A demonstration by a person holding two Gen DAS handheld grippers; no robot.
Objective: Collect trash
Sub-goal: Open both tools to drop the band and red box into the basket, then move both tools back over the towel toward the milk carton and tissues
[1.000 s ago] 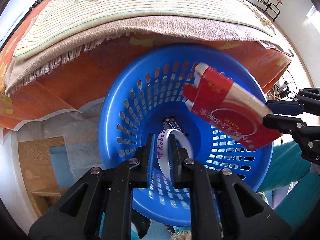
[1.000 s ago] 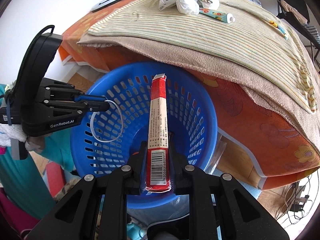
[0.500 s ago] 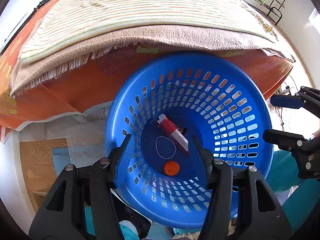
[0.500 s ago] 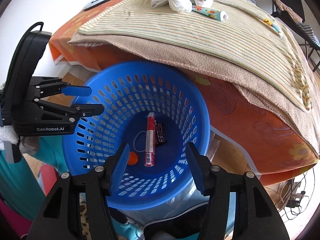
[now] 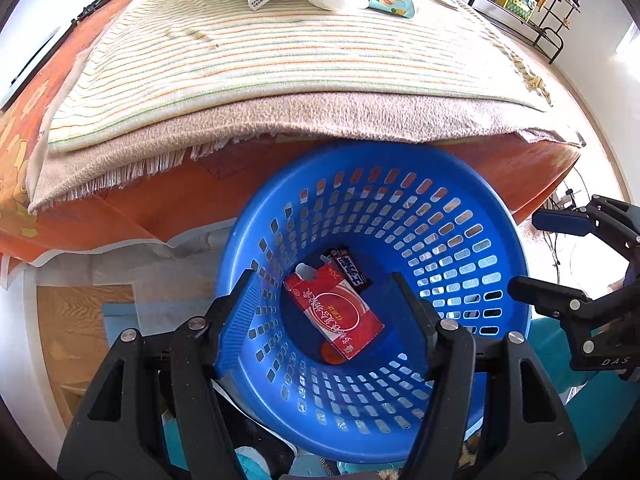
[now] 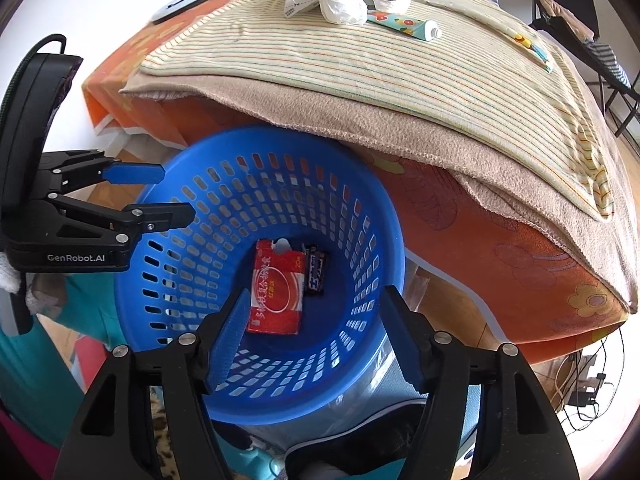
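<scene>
The left claw (image 5: 320, 308) is held spread and empty over the round blue perforated plastic basket (image 5: 496, 240); a flat red cardboard box (image 5: 334, 316) and a dark wrapper (image 5: 352, 270) lie at its bottom. The right claw (image 6: 314, 334) is likewise spread and empty. More trash waits on the striped bed blanket (image 6: 320, 64): a white crumpled tissue (image 6: 342, 8) and a printed tube (image 6: 404, 26); each should be approached level and pinched at mid-length

Blanket edge (image 5: 280, 120) overhanging basket (image 5: 496, 240) rim
</scene>
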